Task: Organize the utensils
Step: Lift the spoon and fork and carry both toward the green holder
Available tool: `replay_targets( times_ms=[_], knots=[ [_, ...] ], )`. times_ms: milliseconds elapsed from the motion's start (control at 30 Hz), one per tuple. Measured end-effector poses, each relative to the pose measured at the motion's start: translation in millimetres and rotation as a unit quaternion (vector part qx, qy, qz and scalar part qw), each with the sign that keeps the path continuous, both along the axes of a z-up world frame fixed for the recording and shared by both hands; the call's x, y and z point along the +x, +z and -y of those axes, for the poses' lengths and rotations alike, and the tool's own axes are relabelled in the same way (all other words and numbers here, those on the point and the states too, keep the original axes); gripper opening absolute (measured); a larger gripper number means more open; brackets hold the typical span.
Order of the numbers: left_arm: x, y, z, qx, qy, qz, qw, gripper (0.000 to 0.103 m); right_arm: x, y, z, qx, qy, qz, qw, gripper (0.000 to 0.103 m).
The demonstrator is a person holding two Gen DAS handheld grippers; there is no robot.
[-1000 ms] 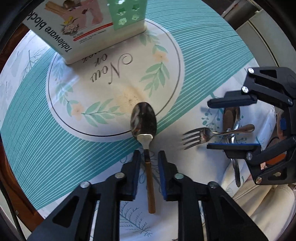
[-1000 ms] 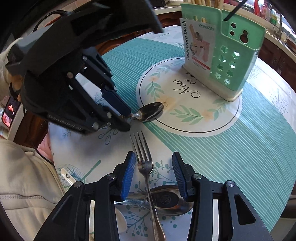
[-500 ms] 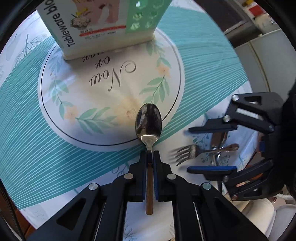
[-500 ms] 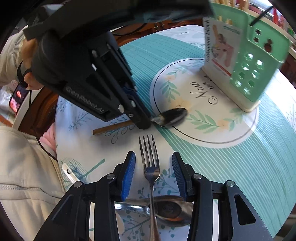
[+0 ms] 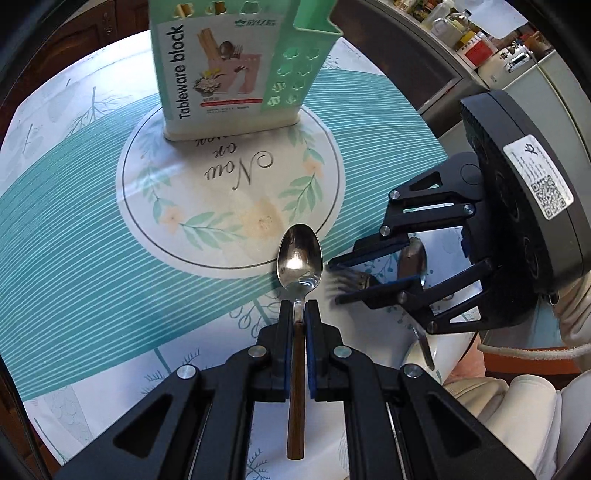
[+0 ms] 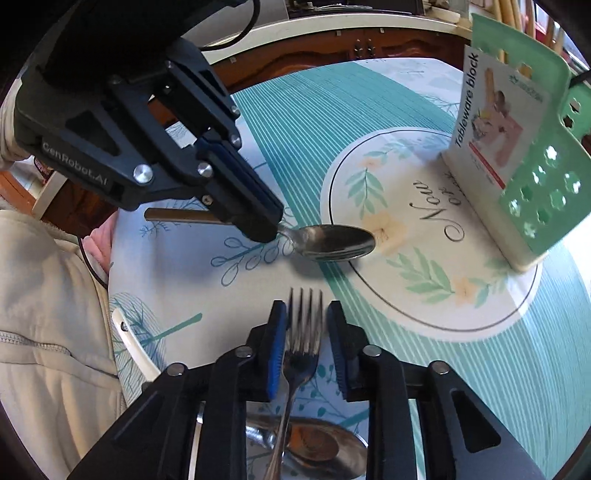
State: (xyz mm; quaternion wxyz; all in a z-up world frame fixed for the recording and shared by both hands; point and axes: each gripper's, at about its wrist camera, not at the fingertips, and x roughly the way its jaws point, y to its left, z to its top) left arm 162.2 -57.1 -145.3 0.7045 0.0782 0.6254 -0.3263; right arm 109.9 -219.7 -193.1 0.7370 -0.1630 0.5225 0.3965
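Observation:
My left gripper (image 5: 298,314) is shut on a wooden-handled spoon (image 5: 298,258) at its neck and holds it lifted, bowl forward toward the green tableware block (image 5: 229,66). From the right wrist view the left gripper (image 6: 264,230) carries the spoon (image 6: 332,242) above the cloth. My right gripper (image 6: 304,325) is open around a steel fork (image 6: 301,343), whose tines point forward between the pads. The right gripper (image 5: 334,282) and fork (image 5: 351,278) also show in the left wrist view. The tableware block (image 6: 517,147) stands at the far right.
A large steel spoon (image 6: 314,443) lies under the fork's handle near the table edge. A white-handled utensil (image 6: 133,347) lies at the left edge. The round table (image 5: 74,240) carries a teal floral cloth. A counter with jars (image 5: 461,33) is behind.
My left gripper shut on the spoon's neck and lifted it. My right gripper slid forward along the fork and narrowed around its tines.

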Motion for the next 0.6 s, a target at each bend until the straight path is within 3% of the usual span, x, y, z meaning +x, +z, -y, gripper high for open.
replay_targets(
  times_ms=[267, 433, 600],
  knots=[
    [2, 3, -18, -0.011, 0.03, 0.013, 0.9994, 0.004, -12, 6, -6, -0.016, -0.003, 0.046, 0.999, 0.018],
    [-1, 16, -25, -0.029, 0.046, 0.032, 0.998, 0.004, -19, 15, 8, -0.01, -0.048, 0.067, 0.997, 0.018],
    [-7, 36, -24, -0.053, 0.067, 0.07, 0.9939, 0.004, -19, 31, 29, 0.003, -0.13, 0.095, 0.987, 0.018]
  ],
)
